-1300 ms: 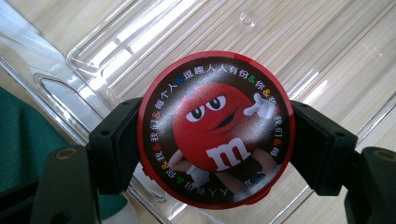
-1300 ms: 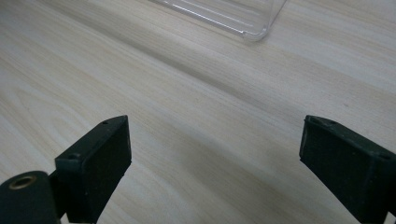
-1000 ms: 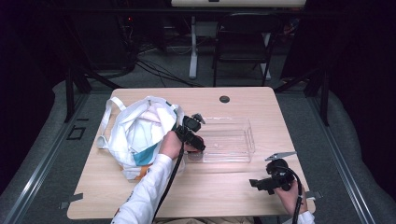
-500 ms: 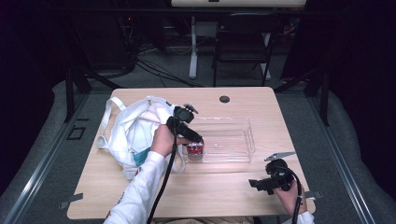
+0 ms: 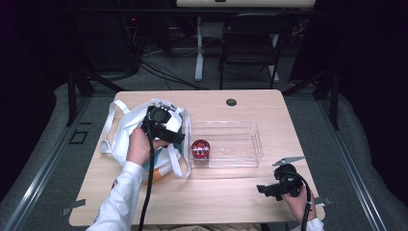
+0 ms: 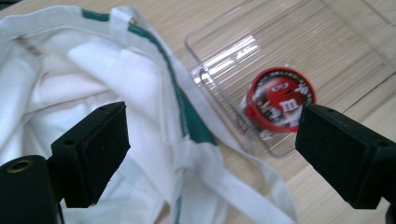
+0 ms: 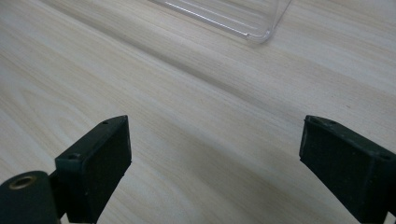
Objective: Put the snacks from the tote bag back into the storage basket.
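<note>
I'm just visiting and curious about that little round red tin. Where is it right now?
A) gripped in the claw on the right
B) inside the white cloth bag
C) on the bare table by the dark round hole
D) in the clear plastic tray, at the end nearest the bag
D: the red tin lies inside the clear tray, at its end beside the white bag; the left claw above the bag is open and empty.

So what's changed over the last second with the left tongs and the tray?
The left tongs set the red candy tin in the clear tray's left end, let go, and pulled back over the white bag, open. Right tongs, tray and bag stayed put.
</note>
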Demonstrator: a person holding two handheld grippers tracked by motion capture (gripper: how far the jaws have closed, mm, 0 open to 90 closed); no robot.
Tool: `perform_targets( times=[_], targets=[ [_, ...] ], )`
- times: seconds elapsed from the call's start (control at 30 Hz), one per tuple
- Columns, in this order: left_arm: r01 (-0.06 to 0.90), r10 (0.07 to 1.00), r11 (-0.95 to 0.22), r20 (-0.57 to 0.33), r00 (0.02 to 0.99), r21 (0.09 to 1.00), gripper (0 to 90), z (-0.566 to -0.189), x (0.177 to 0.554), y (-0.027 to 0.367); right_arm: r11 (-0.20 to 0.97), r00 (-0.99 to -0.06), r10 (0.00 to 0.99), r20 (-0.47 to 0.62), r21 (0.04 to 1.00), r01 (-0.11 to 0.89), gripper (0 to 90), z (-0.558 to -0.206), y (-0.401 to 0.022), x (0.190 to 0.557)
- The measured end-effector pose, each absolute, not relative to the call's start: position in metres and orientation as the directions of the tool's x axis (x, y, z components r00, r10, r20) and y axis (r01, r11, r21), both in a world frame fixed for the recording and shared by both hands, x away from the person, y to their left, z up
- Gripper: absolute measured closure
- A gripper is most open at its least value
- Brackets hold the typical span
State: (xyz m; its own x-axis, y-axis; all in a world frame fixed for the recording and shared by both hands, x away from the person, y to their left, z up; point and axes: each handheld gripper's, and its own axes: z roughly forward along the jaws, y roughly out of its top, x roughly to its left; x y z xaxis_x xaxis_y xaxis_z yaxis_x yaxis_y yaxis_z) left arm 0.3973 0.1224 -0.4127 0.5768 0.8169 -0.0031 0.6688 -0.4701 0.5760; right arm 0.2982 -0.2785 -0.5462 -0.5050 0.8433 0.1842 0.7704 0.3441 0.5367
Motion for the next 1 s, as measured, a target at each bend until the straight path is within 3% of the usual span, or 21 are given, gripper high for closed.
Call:
perform_targets(
  times=[0.43, 1.0],
  targets=[
    [0.685, 0.859, -0.443, 0.055, 0.508, 0.579, 8.7, -0.425, 0.362, 0.176, 0.345, -0.503, 0.845, 0.181, 0.535, 0.772, 8.7, -0.546, -0.278, 0.298],
    [0.751, 0.9, -0.365, 0.003, 0.435, 0.551, 8.6, -0.454, 0.304, 0.248, 0.35, -0.504, 0.846, 0.174, 0.53, 0.772, 8.7, -0.547, -0.277, 0.298]
  ],
)
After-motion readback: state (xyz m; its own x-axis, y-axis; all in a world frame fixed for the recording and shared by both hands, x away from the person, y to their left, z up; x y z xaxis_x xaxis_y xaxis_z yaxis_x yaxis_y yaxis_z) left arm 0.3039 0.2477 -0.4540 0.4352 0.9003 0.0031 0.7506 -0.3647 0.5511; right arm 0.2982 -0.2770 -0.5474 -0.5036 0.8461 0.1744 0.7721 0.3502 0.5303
